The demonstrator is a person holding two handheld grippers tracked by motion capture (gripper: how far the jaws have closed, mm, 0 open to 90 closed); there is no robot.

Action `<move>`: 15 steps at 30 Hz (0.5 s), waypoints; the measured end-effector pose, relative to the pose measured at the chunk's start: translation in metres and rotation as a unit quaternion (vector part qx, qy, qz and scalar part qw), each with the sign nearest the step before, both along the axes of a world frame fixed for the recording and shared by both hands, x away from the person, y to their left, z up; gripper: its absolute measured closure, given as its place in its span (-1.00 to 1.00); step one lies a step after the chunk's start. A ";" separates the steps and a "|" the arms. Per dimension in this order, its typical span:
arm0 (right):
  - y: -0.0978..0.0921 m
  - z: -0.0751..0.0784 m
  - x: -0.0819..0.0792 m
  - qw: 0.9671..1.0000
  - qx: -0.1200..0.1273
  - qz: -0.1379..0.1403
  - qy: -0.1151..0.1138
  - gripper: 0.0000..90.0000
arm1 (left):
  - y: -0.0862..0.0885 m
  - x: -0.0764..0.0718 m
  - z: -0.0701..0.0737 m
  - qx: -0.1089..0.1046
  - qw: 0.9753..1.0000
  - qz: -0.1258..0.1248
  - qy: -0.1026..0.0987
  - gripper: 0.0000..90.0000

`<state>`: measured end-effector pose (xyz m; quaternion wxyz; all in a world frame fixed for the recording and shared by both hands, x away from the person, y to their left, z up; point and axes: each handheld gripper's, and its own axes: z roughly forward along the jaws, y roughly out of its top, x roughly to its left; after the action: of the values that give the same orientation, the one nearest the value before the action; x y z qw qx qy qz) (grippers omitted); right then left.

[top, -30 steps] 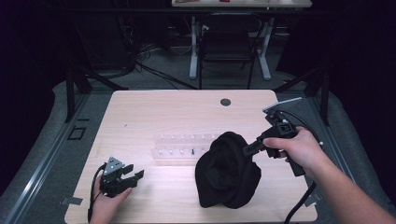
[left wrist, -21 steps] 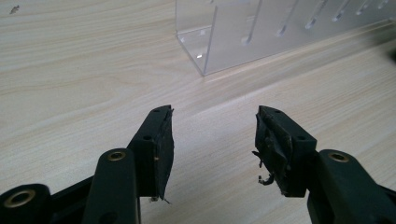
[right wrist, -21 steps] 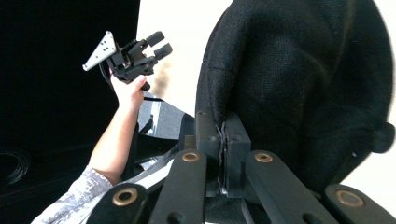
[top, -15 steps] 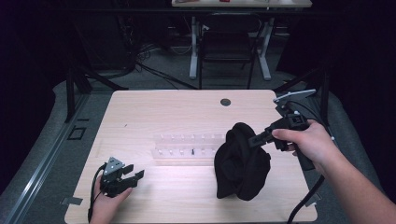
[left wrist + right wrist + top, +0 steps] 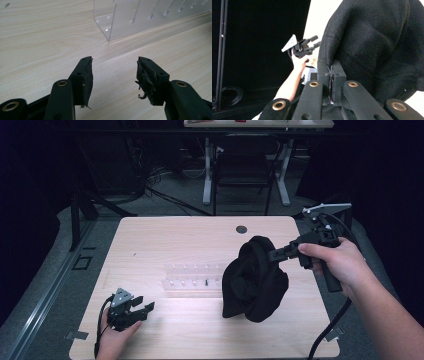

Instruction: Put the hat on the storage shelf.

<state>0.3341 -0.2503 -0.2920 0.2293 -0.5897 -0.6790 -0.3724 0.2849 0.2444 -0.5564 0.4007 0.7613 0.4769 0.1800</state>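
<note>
A black knitted cloth (image 5: 255,280) hangs bunched from my right gripper (image 5: 272,254), which is shut on its upper edge above the right half of the table; the cloth's lower end reaches the tabletop. In the right gripper view the jaws (image 5: 331,71) pinch a fold of the cloth (image 5: 372,45). My left gripper (image 5: 145,309) rests open on the table near the front left corner, with nothing between its fingers (image 5: 113,75). It also shows far off in the right gripper view (image 5: 314,41).
A clear acrylic rack (image 5: 192,280) with slots lies mid-table, just left of the cloth and ahead of the left gripper (image 5: 130,20). A dark round grommet (image 5: 242,229) sits near the wooden table's (image 5: 170,240) far edge. A chair and desk legs stand beyond.
My right gripper has risen and moved right, pulling the black cloth up from a heap into a hanging bundle. The left gripper has stayed in place.
</note>
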 end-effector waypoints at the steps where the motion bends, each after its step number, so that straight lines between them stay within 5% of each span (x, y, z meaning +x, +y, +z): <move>1: 0.000 0.001 0.001 1.000 0.002 -0.001 -0.004 0.97 | 0.000 0.000 0.000 0.001 1.000 0.000 0.000 0.04; 15: 0.014 0.003 0.025 1.000 0.018 -0.009 -0.022 0.97 | 0.001 0.000 0.000 0.001 1.000 0.002 0.001 0.01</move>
<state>0.3594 -0.2367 -0.2892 0.2210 -0.5831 -0.6720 -0.3994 0.2853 0.2450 -0.5565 0.3993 0.7608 0.4788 0.1800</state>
